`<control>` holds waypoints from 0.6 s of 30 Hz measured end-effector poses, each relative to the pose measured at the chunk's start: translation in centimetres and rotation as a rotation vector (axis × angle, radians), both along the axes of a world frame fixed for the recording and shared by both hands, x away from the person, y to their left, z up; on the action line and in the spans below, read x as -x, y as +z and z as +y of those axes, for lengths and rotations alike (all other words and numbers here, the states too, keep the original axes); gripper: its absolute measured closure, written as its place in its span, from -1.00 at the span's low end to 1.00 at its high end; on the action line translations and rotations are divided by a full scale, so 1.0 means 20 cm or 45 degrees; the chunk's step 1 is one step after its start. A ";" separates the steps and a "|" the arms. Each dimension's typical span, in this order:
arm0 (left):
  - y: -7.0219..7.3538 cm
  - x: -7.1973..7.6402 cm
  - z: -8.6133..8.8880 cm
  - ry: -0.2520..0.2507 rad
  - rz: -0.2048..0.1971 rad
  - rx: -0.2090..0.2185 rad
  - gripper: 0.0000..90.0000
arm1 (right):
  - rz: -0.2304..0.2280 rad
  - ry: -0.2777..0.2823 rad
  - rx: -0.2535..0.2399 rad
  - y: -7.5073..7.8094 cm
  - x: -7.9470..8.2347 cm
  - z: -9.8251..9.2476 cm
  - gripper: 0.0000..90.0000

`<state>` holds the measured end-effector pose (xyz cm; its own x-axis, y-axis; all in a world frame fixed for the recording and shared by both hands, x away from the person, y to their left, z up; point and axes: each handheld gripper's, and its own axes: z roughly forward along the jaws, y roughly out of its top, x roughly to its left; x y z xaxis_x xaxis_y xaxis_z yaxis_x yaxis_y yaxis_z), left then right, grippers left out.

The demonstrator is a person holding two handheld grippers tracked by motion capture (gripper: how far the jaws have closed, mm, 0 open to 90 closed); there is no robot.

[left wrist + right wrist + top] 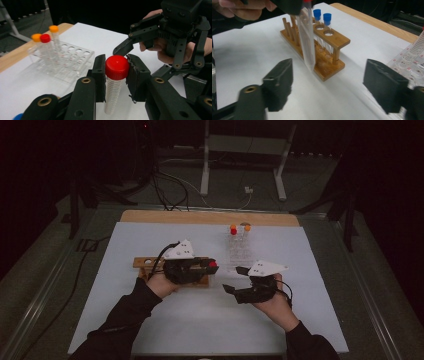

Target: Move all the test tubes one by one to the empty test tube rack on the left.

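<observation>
Tube (115,82), red-capped: my left claw (115,68) was clamped on it just under the cap, lifted above the wooden rack (322,50) at mid-bench. My right claw (327,85) stood wide, holding nothing, just beside it. Risk as I judged it: the tube hung tilted, so a slack pinch could have let it slip; its tip could have knocked the rack or the clear rack (67,60) toward the far edge.

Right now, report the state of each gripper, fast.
Left gripper: closed on the red-capped tube, fingers clamped at its cap.
Right gripper: open, nothing between its fingers.
</observation>
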<state>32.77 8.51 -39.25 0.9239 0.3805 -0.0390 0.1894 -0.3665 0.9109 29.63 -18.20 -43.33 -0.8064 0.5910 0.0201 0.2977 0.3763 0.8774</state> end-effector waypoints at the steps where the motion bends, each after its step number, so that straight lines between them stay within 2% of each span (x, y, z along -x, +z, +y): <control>1: 0.01 0.00 0.01 0.011 -0.002 0.000 0.59 | -0.001 -0.007 -0.001 0.00 0.00 0.00 -0.59; 6: 0.06 0.00 0.10 0.059 -0.029 -0.006 0.59 | -0.016 -0.066 -0.018 0.01 0.00 0.00 -0.89; 9: 0.07 -0.01 0.16 0.100 -0.036 0.000 0.59 | -0.016 -0.082 -0.030 0.01 0.00 -0.01 -0.98; 14: 0.09 -0.02 0.25 0.155 -0.030 0.008 0.59 | -0.007 -0.030 -0.052 0.02 0.00 -0.03 -1.00; 18: 0.07 -0.04 0.30 0.193 -0.029 -0.006 0.59 | -0.014 -0.028 -0.057 0.02 0.00 -0.03 -1.00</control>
